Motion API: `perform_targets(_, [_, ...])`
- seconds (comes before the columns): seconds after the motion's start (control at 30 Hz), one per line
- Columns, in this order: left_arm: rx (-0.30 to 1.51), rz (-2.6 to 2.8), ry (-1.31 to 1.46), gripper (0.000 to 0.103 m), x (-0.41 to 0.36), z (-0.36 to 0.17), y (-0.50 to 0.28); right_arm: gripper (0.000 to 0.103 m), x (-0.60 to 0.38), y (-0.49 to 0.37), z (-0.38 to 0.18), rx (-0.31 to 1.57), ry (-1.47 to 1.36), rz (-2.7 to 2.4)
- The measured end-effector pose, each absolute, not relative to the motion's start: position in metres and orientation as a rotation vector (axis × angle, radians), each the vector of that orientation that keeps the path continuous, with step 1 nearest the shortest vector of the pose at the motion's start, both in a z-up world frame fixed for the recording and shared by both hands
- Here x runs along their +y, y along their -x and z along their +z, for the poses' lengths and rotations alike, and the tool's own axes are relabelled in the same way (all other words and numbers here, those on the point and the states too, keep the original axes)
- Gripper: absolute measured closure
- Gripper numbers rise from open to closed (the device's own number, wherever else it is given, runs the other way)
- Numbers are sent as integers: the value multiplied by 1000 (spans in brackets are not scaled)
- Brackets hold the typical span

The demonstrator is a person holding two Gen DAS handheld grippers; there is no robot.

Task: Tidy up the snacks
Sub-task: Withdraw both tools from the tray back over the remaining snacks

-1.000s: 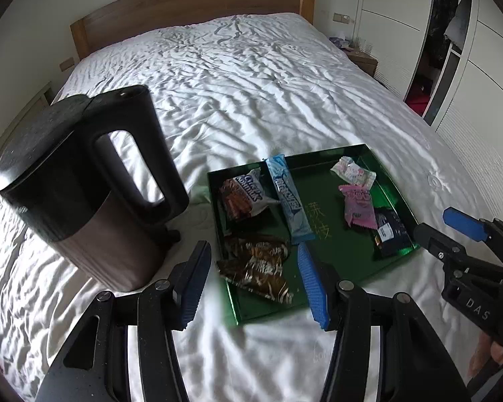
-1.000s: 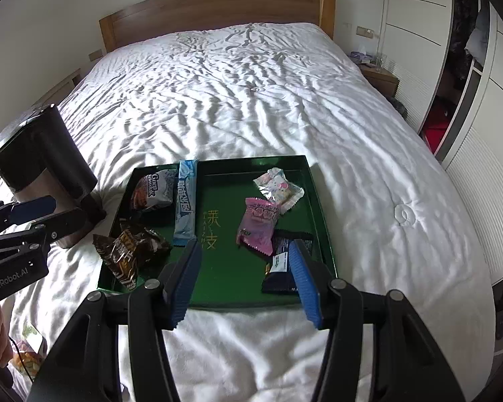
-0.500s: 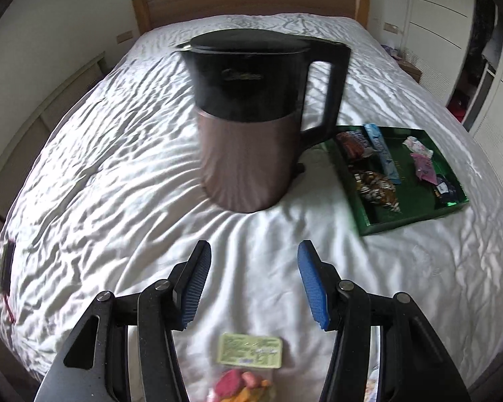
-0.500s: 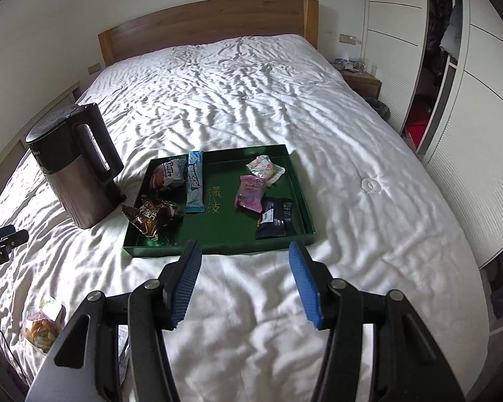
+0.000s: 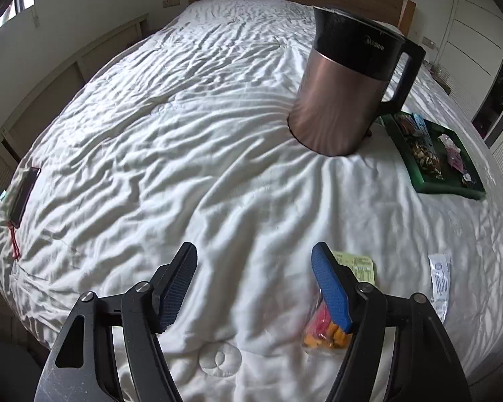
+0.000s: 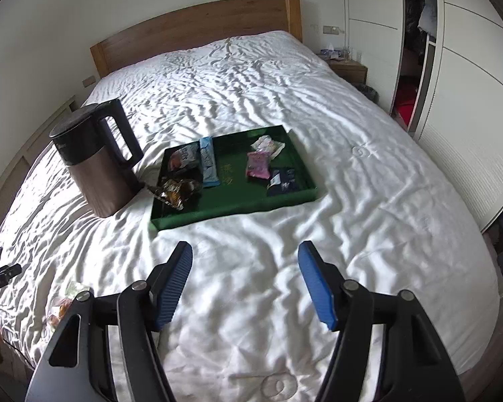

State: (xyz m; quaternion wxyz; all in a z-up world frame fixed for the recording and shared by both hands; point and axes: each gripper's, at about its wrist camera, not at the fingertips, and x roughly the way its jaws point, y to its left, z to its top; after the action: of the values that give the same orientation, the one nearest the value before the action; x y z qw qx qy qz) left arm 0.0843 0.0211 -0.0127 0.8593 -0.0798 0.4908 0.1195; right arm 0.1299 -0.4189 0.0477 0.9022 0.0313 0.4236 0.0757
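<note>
So the white bed (image 6: 285, 100) has a copper-and-black electric kettle (image 6: 97, 164) sitting just beside the green tray (image 6: 238, 207), and the tray already holds about six snack packets, so most of the sorting looks done to me. Two stragglers are left near the foot of the bed: a clear candy bag with a green label (image 5: 332, 308) and a white sachet (image 5: 440, 281). The left gripper (image 5: 255, 284) hangs open and empty, its right pad over the candy bag. The right gripper (image 6: 244, 283) is open too, short of the tray.
</note>
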Motion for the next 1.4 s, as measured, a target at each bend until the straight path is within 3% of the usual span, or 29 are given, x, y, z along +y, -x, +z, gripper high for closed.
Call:
perform_targets(0.27, [1072, 142, 155, 30, -17, -33, -63, 16, -362, -95, 16, 965, -51, 244])
perform_targets(0.93, [1131, 30, -10, 26, -76, -69, -68, 15, -294, -69, -57, 1144, -29, 273])
perform_targets(1.4, [1143, -22, -15, 26, -80, -71, -74, 15, -283, -72, -73, 1180, -29, 290])
